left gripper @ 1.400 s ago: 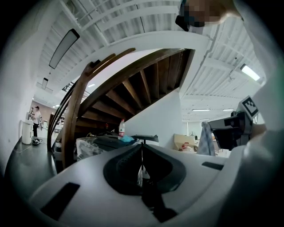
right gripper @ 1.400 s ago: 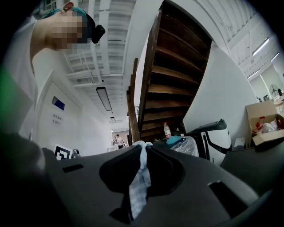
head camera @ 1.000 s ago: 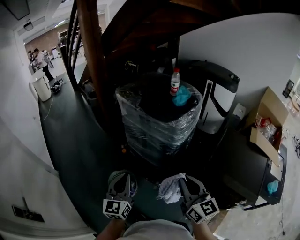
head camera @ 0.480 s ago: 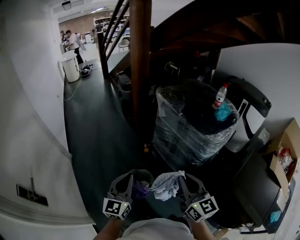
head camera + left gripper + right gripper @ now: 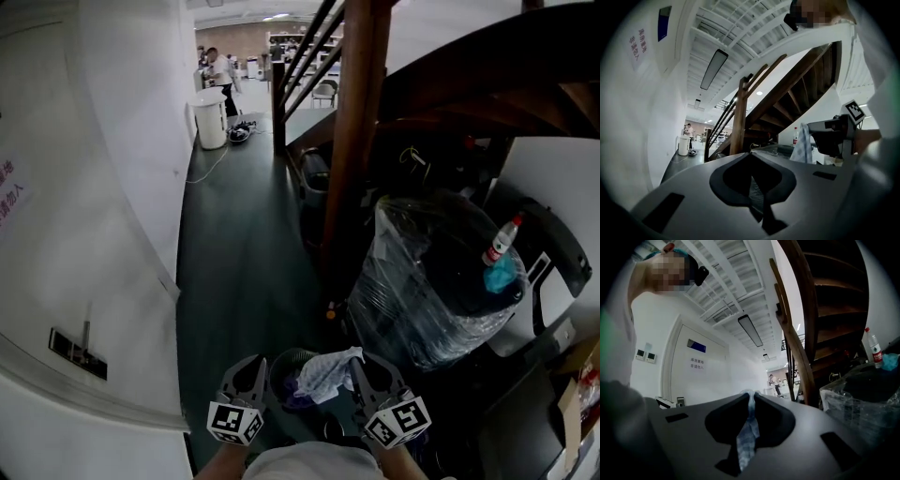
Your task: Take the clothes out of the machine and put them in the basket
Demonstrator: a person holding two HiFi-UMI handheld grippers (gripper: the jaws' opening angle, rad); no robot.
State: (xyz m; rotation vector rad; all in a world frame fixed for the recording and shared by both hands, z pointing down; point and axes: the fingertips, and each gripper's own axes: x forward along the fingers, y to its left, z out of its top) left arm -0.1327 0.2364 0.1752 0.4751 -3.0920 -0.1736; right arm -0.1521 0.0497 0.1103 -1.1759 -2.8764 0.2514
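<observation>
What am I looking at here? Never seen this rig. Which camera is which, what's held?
No robot: a person holds a two-jaw gripper in each hand. The head view comes from a camera on the person's head, looking steeply down; the left gripper shows at its left, the right gripper at its right. The other two pictures come from a camera riding on each gripper, looking along its jaws. The right gripper's jaws are clamped on a pale cloth; the left's look closed with nothing in them. Below them on the dark floor stands a round basket with something purple inside. To its right is a plastic-wrapped bundle with a bottle on top.
</observation>
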